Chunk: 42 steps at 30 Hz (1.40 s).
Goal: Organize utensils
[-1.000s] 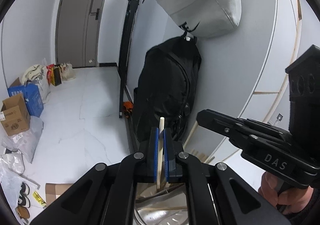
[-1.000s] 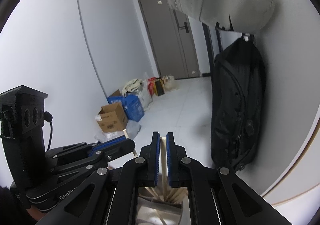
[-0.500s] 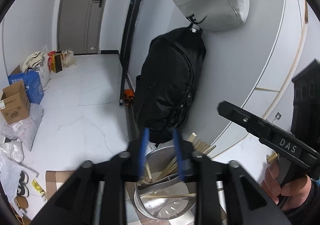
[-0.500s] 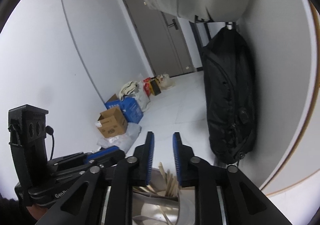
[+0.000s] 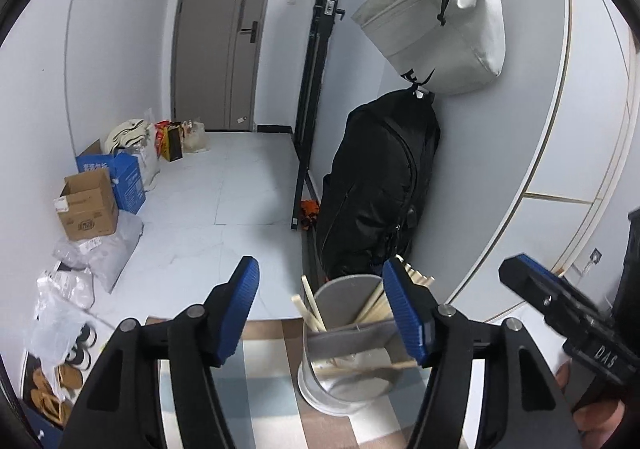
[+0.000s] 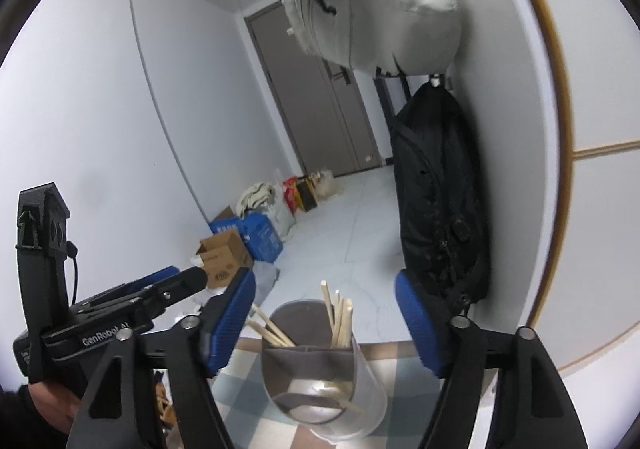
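A metal utensil holder (image 5: 348, 345) with a divider stands on a checked cloth (image 5: 272, 389); it also shows in the right wrist view (image 6: 320, 365). Several wooden chopsticks (image 5: 378, 303) stand in it, on both sides of the divider (image 6: 340, 319). My left gripper (image 5: 326, 309) is wide open and empty, just above and behind the holder. My right gripper (image 6: 326, 323) is wide open and empty, above the holder. The other gripper shows at each view's edge: right (image 5: 568, 313), left (image 6: 132, 309).
A black backpack (image 5: 376, 185) and a grey bag (image 5: 436, 17) hang on the wall behind the holder. Cardboard boxes (image 5: 88, 205), plastic bags and shoes (image 5: 52, 381) lie on the floor at left. A grey door (image 5: 216, 37) is at the back.
Both grippers were shut on a chopstick a second ago. Both opened, let the chopsticks drop into the holder, and pulled back and up.
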Motion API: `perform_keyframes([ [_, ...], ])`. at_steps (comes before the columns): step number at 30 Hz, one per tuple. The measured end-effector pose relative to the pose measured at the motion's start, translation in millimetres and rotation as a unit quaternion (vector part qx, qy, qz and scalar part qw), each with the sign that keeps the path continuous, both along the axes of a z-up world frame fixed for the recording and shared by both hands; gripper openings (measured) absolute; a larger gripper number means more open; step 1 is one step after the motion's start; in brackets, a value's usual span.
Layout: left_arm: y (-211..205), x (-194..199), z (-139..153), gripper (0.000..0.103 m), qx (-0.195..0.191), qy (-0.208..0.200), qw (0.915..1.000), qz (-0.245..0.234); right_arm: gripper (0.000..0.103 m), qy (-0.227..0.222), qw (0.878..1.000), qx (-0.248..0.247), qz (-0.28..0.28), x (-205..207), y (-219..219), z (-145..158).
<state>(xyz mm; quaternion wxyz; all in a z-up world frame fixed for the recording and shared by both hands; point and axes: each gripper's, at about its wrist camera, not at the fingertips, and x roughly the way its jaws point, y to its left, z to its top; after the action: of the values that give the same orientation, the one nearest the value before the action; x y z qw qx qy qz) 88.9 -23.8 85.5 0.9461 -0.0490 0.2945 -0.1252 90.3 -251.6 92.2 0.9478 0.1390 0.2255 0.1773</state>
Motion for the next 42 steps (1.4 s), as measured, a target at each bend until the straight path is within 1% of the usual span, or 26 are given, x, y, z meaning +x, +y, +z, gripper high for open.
perform_keyframes([
  [1, -1, -7, 3, 0.061, 0.003, -0.004, 1.0, 0.003, 0.076, 0.0, 1.0, -0.001, 0.0, -4, 0, 0],
  [3, -2, -17, 6, 0.067, 0.01, -0.012, 0.9998, 0.012, 0.079, -0.005, 1.0, -0.004, -0.003, -17, -1, 2],
  [4, -1, -21, 7, 0.072, 0.011, -0.015, 0.9997, 0.014, 0.083, -0.007, 1.0, -0.005, -0.003, -20, -1, 2],
  [5, -1, -24, 9, 0.075, 0.012, -0.019, 0.9996, 0.017, 0.084, -0.013, 1.0, -0.006, -0.003, -27, -2, 4],
  [8, -1, -33, 12, 0.076, 0.015, -0.027, 0.9993, 0.022, 0.09, -0.026, 1.0, -0.008, -0.001, -42, -1, 8],
  [10, 0, -40, 13, 0.076, 0.012, -0.027, 0.9992, 0.025, 0.097, -0.034, 0.999, -0.009, 0.001, -51, 1, 9],
  [12, 2, -47, 14, 0.077, 0.011, -0.029, 0.9991, 0.029, 0.098, -0.045, 0.999, -0.015, 0.007, -63, 4, 12],
  [14, 2, -54, 15, 0.083, 0.012, -0.034, 0.9988, 0.033, 0.1, -0.054, 0.998, -0.02, 0.01, -72, 6, 13],
  [16, 1, -62, 17, 0.085, 0.014, -0.043, 0.9983, 0.037, 0.103, -0.06, 0.998, -0.022, 0.011, -82, 8, 13],
  [18, 1, -67, 17, 0.085, 0.018, -0.051, 0.9978, 0.039, 0.103, -0.064, 0.998, -0.024, 0.012, -88, 10, 11],
  [23, 3, -82, 13, 0.094, 0.02, -0.071, 0.9961, 0.049, 0.103, -0.075, 0.997, -0.033, 0.013, -102, 8, 1],
  [25, 6, -88, 8, 0.094, 0.022, -0.076, 0.9952, 0.057, 0.103, -0.081, 0.996, -0.036, 0.008, -106, 6, -4],
  [27, 7, -91, 4, 0.094, 0.018, -0.074, 0.9955, 0.057, 0.103, -0.083, 0.996, -0.045, 0.004, -108, 6, -9],
  [32, 3, -99, -3, 0.094, 0.038, -0.083, 0.9938, 0.064, 0.103, -0.081, 0.995, -0.051, 0.008, -114, 6, -16],
  [35, 4, -102, -10, 0.095, 0.038, -0.085, 0.9934, 0.067, 0.103, -0.087, 0.994, -0.061, 0.012, -120, 8, -19],
  [39, 4, -103, -20, 0.095, 0.04, -0.083, 0.9932, 0.072, 0.103, -0.088, 0.994, -0.062, 0.018, -124, 9, -22],
  [42, 3, -106, -28, 0.095, 0.051, -0.093, 0.9917, 0.073, 0.103, -0.085, 0.995, -0.047, 0.016, -130, 5, -24],
])
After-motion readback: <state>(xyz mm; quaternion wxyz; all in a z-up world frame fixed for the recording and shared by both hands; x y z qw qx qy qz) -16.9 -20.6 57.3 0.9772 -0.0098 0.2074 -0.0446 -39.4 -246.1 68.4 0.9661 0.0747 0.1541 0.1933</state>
